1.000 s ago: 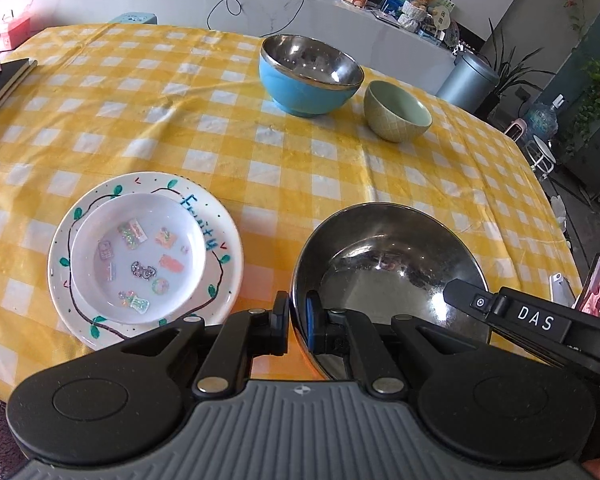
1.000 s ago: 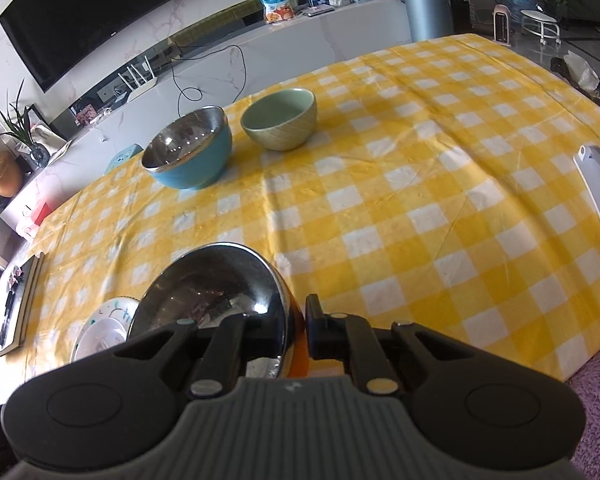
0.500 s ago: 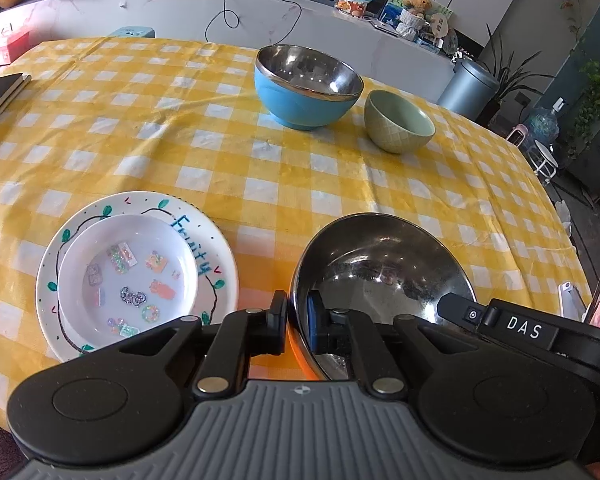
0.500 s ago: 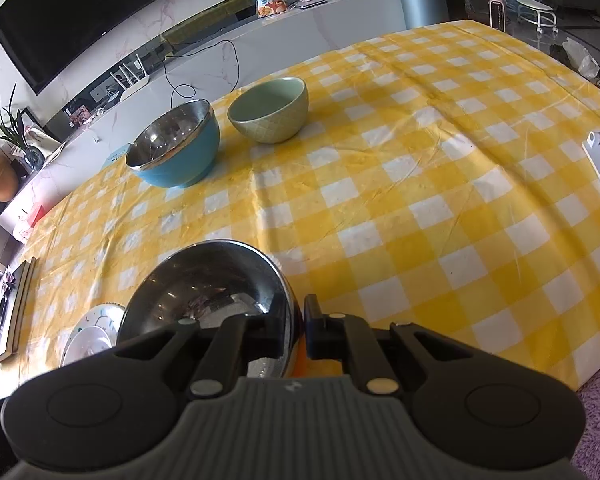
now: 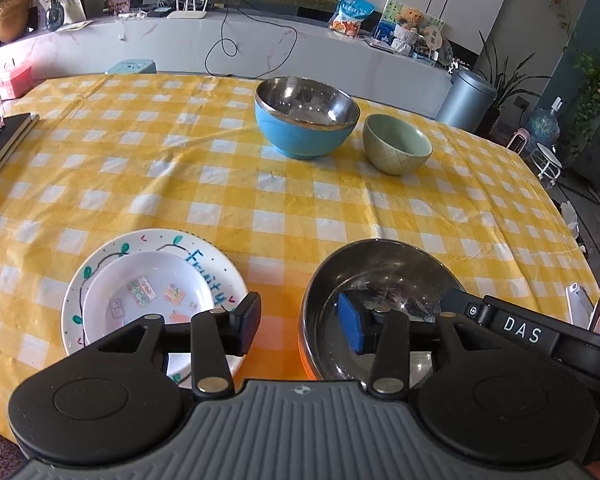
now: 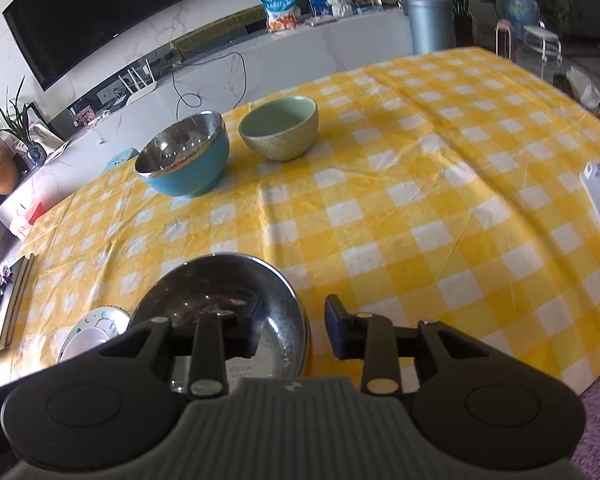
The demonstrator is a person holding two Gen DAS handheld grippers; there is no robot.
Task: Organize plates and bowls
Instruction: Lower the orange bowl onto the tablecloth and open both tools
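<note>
Now, left wrist view: left gripper point(image 5: 298, 328) with jaws just opened, straddling the near left rim of the steel bowl point(image 5: 384, 280); one pad outside, blue pad inside, neither pressing, so nothing held.
Done so far, judged: small white dish point(image 5: 148, 300) already nested on the painted plate point(image 5: 220, 276), near left on the yellow checked tablecloth point(image 5: 180, 168); steel bowl set down upright just right of them.
Left to do, judged: blue bowl point(image 5: 306, 118) and green bowl point(image 5: 397, 143) side by side at the far edge, not yet stacked or brought to the steel bowl.
Only here: plate lettering, dish stickers, phone point(image 5: 580, 300) at the right edge, right gripper's arm reaching over the steel bowl's right rim.

Then, right wrist view: right gripper point(image 6: 292, 328) likewise just opened, astride the steel bowl's right rim point(image 6: 292, 300), released.
Only here: orange outer wall of the steel bowl, wall television point(image 6: 100, 12), bare stretch of tablecloth to the right.
Barely seen here: plate and dish, a sliver at lower left.
</note>
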